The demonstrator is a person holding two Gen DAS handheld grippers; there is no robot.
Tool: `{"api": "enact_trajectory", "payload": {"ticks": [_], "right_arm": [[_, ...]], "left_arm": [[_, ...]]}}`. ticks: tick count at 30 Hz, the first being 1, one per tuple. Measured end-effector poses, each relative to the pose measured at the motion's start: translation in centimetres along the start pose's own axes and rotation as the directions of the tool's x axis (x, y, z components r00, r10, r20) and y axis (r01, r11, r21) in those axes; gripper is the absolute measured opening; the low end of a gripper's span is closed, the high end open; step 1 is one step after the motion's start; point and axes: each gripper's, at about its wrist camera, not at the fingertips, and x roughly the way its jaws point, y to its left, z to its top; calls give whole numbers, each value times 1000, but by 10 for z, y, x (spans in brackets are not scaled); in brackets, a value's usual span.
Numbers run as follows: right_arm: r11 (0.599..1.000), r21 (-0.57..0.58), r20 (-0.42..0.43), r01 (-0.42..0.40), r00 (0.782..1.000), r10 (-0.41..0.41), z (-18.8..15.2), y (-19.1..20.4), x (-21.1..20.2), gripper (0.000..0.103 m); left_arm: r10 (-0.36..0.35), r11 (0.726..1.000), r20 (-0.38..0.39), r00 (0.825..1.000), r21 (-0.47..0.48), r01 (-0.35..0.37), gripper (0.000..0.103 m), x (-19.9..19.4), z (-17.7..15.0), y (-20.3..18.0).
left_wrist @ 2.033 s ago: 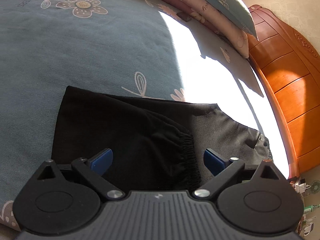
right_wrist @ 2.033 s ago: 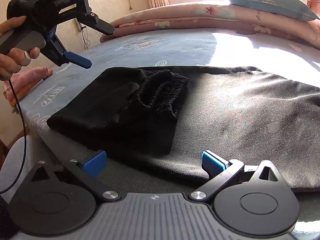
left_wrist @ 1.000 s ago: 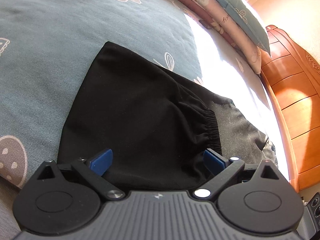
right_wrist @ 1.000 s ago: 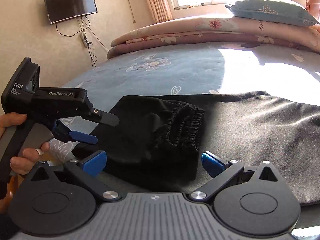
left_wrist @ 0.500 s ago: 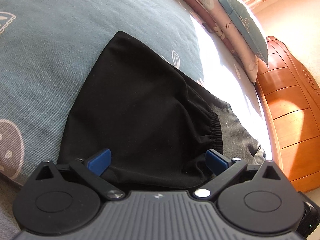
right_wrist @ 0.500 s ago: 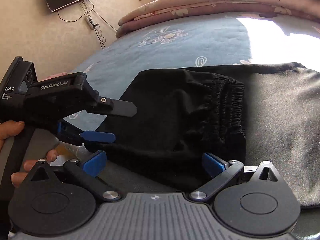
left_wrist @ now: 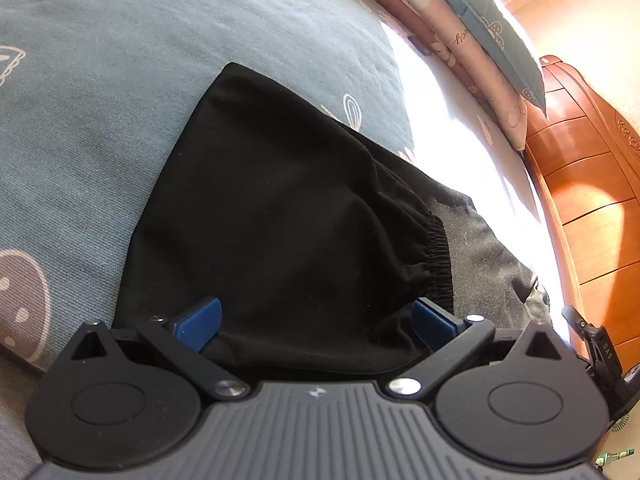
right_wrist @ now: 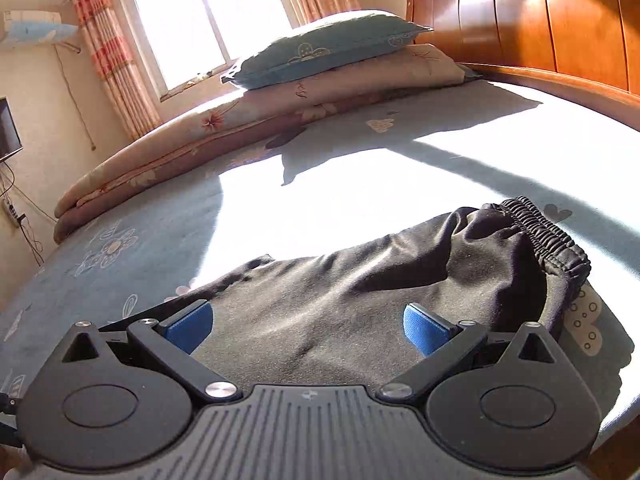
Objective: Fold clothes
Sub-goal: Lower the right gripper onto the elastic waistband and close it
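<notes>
A bed point(left_wrist: 120, 80) covered in a grey-blue sheet with pale flower prints fills both views, a wide patch of sunlight falling across its middle. Behind it stands an orange-brown wooden headboard point(right_wrist: 540, 20). Along the far side of the bed lies a long rolled pink floral quilt point(right_wrist: 240, 128), and a blue-green pillow point(right_wrist: 320, 48) rests on top of it. A window point(right_wrist: 208, 12) with striped red-and-cream curtains sits beyond the quilt in the right wrist view.

A pair of black trousers point(left_wrist: 288, 216) lies flat on the sheet near the bed's edge, partly in shade and partly in sun. One end is folded back over the rest, so a gathered elastic cuff point(left_wrist: 438, 264) rests on top of the lower layer in the left wrist view. In the right wrist view the elastic waistband point(right_wrist: 548, 236) bunches up at the right end of the garment.

The left tongs point(left_wrist: 316, 316) hover over the folded end, their blue pads spread wide and holding nothing. The right tongs point(right_wrist: 308, 326) hang over the sunlit fabric, likewise spread apart and empty.
</notes>
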Motion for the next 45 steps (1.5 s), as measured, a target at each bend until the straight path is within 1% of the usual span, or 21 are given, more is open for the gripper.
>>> {"api": "enact_trajectory", "payload": {"ticks": [3,6,8,9,12,14,15,16,19,21,22,23,25,27,30,32,35,38,41,43,45], "right_arm": [[996,44,-49,82,996,-80,0,-26,22,103],[983,133,-124,123,986,-107,-12,-54,42,102],[983,158,-84,95,993,-82,-18,-63,36,102],[981,170,-75,96,994,-85,-19,-65,31,102],[968,204,-61,144,989,-134,-16,-70,22,102],[959,242,-57,149,989,-139,-11,-74,20,102],[958,257,-48,125,992,-116,-9,-75,18,102],[961,263,-25,83,997,-80,-6,-72,15,102],[971,237,17,7,1000,-11,0,-64,16,103],[969,245,17,-32,999,28,2,-64,24,103],[967,253,12,-36,999,34,2,-67,28,103],[963,269,-5,-9,1000,10,1,-72,32,103],[954,291,-39,73,997,-64,-1,-85,36,102],[946,312,-27,83,997,-78,-4,-99,32,102],[946,306,-17,107,994,-107,-3,-106,23,102],[944,314,-11,103,994,-105,-3,-105,19,102],[945,314,32,90,994,-105,0,-100,8,102],[931,360,94,58,991,-98,1,-107,-10,102],[901,432,111,22,991,-78,-1,-123,-24,102],[871,491,116,-3,991,-62,-3,-138,-31,102],[834,551,113,-28,993,-41,-5,-154,-32,102]], "left_arm": [[9,1000,-5,1000,15,-9,101,-1,-1,-8],[25,999,-7,1000,27,-25,101,-2,-2,-11],[37,999,-3,999,30,-37,101,-4,-2,-12],[39,999,-1,999,32,-39,101,-5,-2,-13],[42,998,5,999,43,-42,101,-8,0,-16],[40,998,9,999,55,-41,101,-9,0,-20],[41,997,10,999,60,-41,101,-9,0,-22],[42,997,10,999,64,-42,101,-9,0,-24],[42,996,7,999,80,-42,101,-8,-1,-29],[44,995,5,999,87,-45,101,-8,-1,-30],[47,995,6,999,87,-48,101,-9,-2,-30],[51,995,9,999,84,-51,101,-10,-2,-28],[58,996,16,998,74,-59,101,-12,-3,-24],[63,996,21,998,62,-65,101,-14,-2,-20],[66,997,24,998,49,-67,101,-13,0,-16],[62,997,20,998,53,-63,101,-11,0,-17],[63,995,11,998,77,-64,101,-9,-2,-23],[95,987,20,995,129,-96,101,-8,-5,-32],[149,963,44,988,222,-155,101,-8,-9,-44],[151,955,39,988,253,-156,101,-6,-11,-48],[141,954,25,990,264,-143,101,-4,-11,-52]]}}
